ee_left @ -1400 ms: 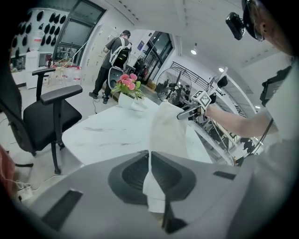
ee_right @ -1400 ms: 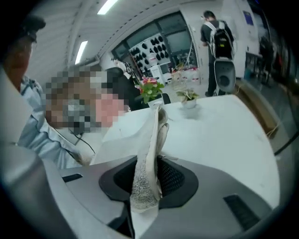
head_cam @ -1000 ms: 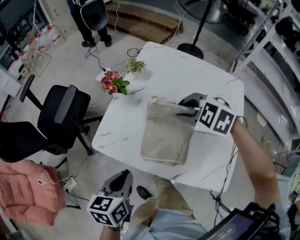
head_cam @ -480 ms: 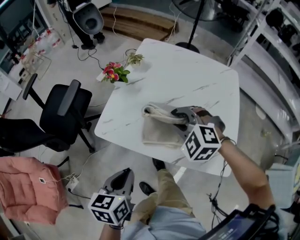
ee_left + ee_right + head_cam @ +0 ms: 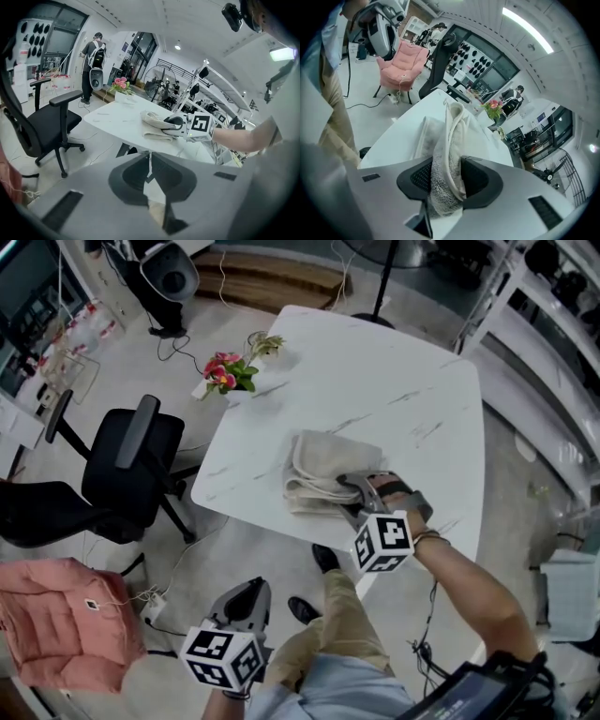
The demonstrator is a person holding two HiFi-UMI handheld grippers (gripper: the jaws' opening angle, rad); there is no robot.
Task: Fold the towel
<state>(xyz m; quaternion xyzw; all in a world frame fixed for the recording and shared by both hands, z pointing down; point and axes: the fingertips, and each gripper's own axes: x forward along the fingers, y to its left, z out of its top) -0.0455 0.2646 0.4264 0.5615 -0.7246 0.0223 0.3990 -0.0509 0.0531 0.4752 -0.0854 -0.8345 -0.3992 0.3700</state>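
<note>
Right tongs are on the towel. Their jaws have just been opening, and a thick doubled fold of the cloth fills the gap between them, touching both pads. Left tongs are closed with nothing between the jaws, held low off the near edge of the desk, above the floor.

Towel: beige, lying near the desk's near edge, doubled over on itself, the rolled fold edges showing along its left side. The right tongs meet it at its near right corner.

Change noted: a second ago the towel lay flat as a single long rectangle, with the right tongs at its far right corner. Half a second ago that end was lifted and being carried toward the near side. The cloth now covers about half its former area. Left tongs hang in much the same place in all three views.

Surroundings: a small flower arrangement stands at the desk's far left corner, well apart from the towel. A black office chair stands on the floor to the left, with a pink cushioned seat nearer the person.
</note>
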